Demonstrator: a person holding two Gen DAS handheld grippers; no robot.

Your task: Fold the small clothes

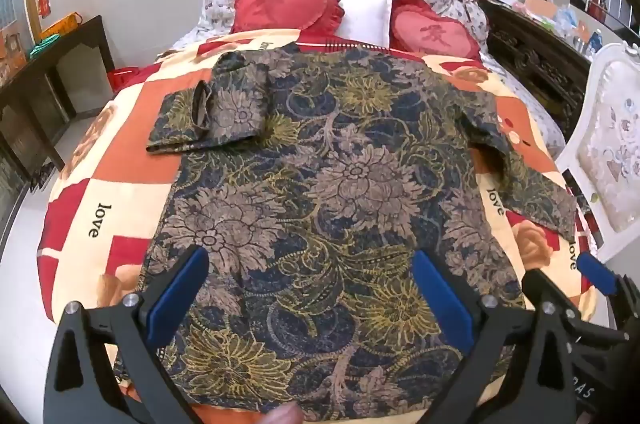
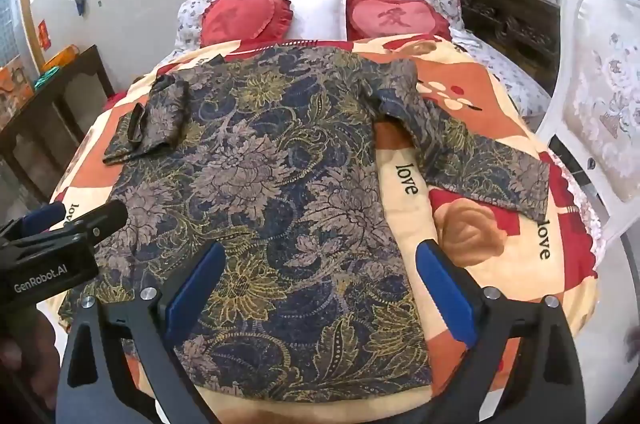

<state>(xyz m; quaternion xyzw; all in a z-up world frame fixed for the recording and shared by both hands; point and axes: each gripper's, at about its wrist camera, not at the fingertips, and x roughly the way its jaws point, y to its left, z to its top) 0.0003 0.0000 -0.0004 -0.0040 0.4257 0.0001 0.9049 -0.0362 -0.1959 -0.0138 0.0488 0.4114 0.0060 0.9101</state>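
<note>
Both pairs of blue-padded fingers spread wide, empty: left gripper (image 1: 308, 296), right gripper (image 2: 320, 288). Dark floral long-sleeved shirt (image 1: 320, 184) flat on bed beneath. Right sleeve (image 2: 488, 164) sprawls beyond right fingers; pinch cuff, fold inward.

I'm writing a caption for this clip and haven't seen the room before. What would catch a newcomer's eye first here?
First, the dark floral shirt spread flat across the middle of the patchwork quilt, one sleeve folded in, the other stretched out towards the white chair. Behind it, two red heart cushions flank a white pillow at the head of the bed. In the foreground, the left gripper and right gripper hang open over the near hem.
</note>
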